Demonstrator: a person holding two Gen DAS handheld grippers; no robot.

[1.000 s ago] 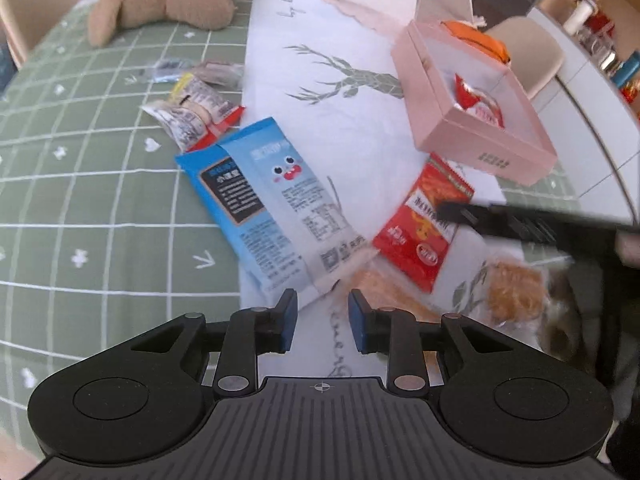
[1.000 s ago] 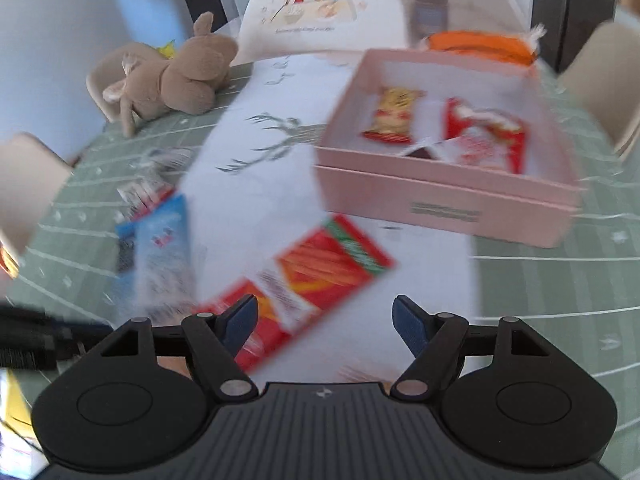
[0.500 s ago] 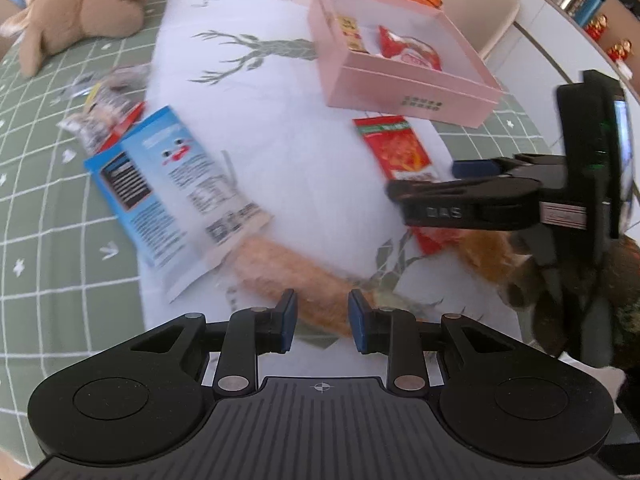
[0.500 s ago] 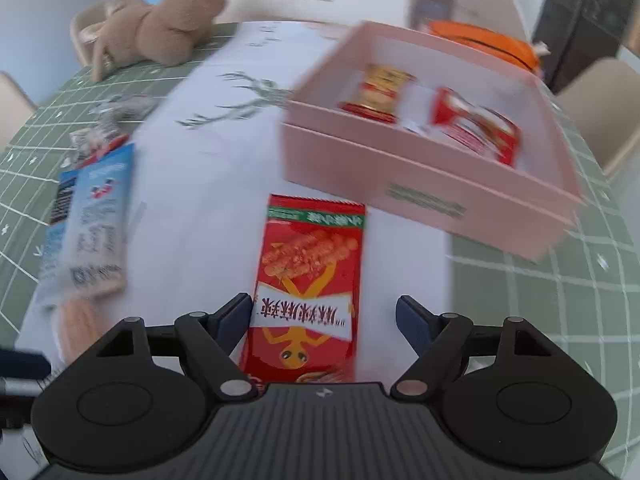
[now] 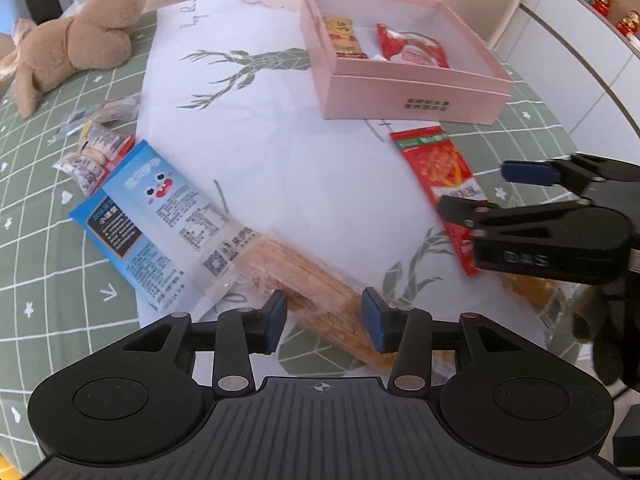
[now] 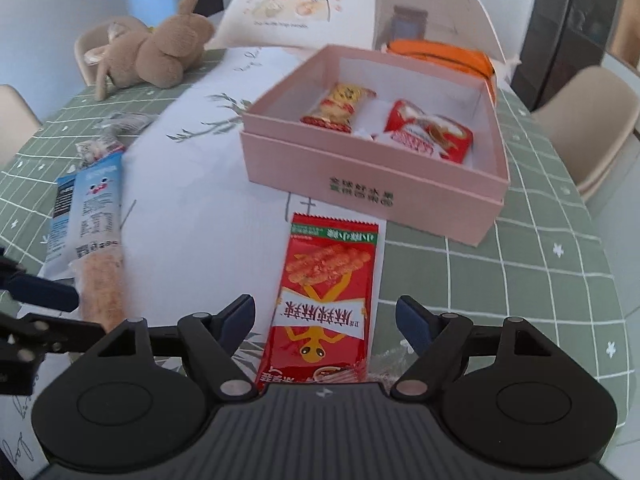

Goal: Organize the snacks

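A pink box (image 5: 416,92) (image 6: 372,184) holds a yellow snack (image 6: 340,106) and a red-white packet (image 6: 430,132). A red snack packet (image 6: 326,304) (image 5: 440,176) lies flat in front of the box; my right gripper (image 6: 325,316) is open, its jaws on either side of the packet's near end. A long blue-white packet with an orange biscuit end (image 5: 208,236) (image 6: 94,236) lies on the white cloth. My left gripper (image 5: 322,314) is open over its biscuit end.
Small wrapped snacks (image 5: 94,148) lie at the left on the green checked tablecloth (image 5: 48,260). A brown plush rabbit (image 5: 72,46) sits far left. An orange pouch (image 6: 440,56) lies behind the box. Another biscuit packet (image 5: 548,300) lies under the right gripper.
My left gripper has opened from nearly shut and sits over the biscuit end. My right gripper has moved closer over the red packet, which now lies between its jaws.
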